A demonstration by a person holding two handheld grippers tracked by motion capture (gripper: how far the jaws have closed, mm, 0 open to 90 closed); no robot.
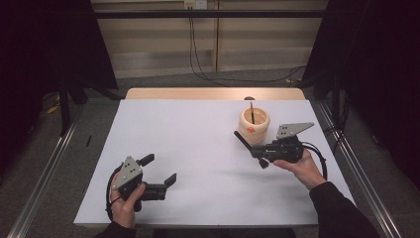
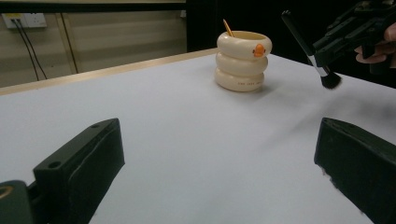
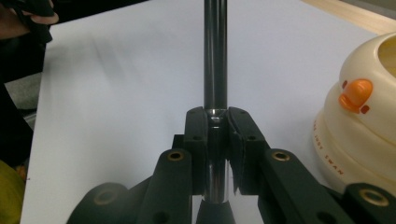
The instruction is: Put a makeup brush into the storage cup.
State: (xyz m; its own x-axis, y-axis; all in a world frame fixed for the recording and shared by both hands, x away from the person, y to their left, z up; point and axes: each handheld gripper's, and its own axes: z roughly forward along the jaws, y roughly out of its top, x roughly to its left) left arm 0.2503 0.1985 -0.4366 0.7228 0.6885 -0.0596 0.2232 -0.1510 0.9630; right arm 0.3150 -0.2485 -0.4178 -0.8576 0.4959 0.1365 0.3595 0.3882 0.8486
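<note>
A cream holder (image 1: pixel 254 125) shaped like stacked rings, with an orange duck bill, stands on the white table sheet (image 1: pixel 198 148) at the far right. A thin stick (image 1: pixel 252 113) stands inside it. My right gripper (image 1: pixel 257 150) hovers just in front of the holder, shut on a black brush (image 1: pixel 243 141) by its shiny handle (image 3: pixel 215 56). From the left gripper view the brush (image 2: pixel 308 46) slants down, with its dark bristles (image 2: pixel 330 80) above the sheet, right of the holder (image 2: pixel 243 60). My left gripper (image 1: pixel 159 169) rests open near the front left, with nothing between its fingers.
The table's wooden far edge (image 1: pixel 213 93) lies beyond the sheet. Metal rails (image 1: pixel 356 163) run along both sides of the table. Cables (image 1: pixel 198 59) hang down the back wall. Dark curtains stand on both sides.
</note>
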